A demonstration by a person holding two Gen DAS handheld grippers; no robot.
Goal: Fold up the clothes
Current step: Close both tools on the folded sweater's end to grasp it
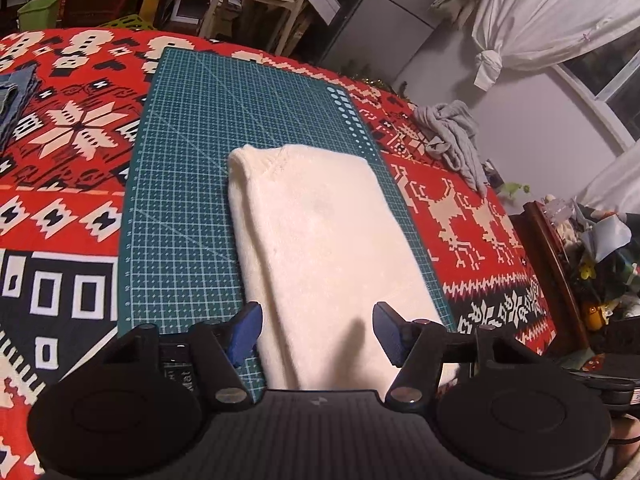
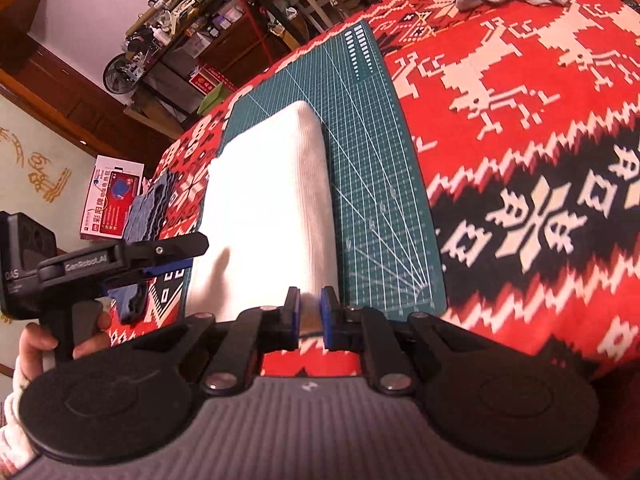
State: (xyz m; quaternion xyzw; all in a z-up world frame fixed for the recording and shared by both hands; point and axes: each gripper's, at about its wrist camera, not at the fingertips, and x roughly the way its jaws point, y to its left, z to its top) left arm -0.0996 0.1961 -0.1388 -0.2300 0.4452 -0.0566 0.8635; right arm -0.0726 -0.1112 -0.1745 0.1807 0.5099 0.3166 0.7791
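White garment [image 1: 320,240] is lying on the green cutting mat [image 1: 180,160], already folded into a tidy long rectangle with several layers stacked; judging by that, most of the folding for this piece is done. From the left wrist view it is filling the centre and running toward 12 o'clock, with its near end reaching down between the gripper fingers at 6 o'clock.

Left gripper [image 1: 318,332] is hovering over the near end of the garment. Jaws are standing about half open, and the blue pads [image 1: 248,328] are not pressing on the cloth; nothing is held.

Right gripper [image 2: 309,312] is sitting at the garment's near right-hand corner. Jaws are nearly closed, with only a narrow gap. A sliver of white fabric is showing in that gap, but I cannot tell whether the pads are actually pinching it or merely framing it.

Other items: a crumpled grey garment [image 1: 452,136] is waiting at 2 o'clock on the red patterned tablecloth [image 1: 480,220], unfolded. A folded denim piece [image 1: 16,100] is resting at 9 to 10 o'clock, apparently finished.

Judgement: remaining work is likely one last fold or a tidy of the white piece, setting it aside, and then the grey garment in full.
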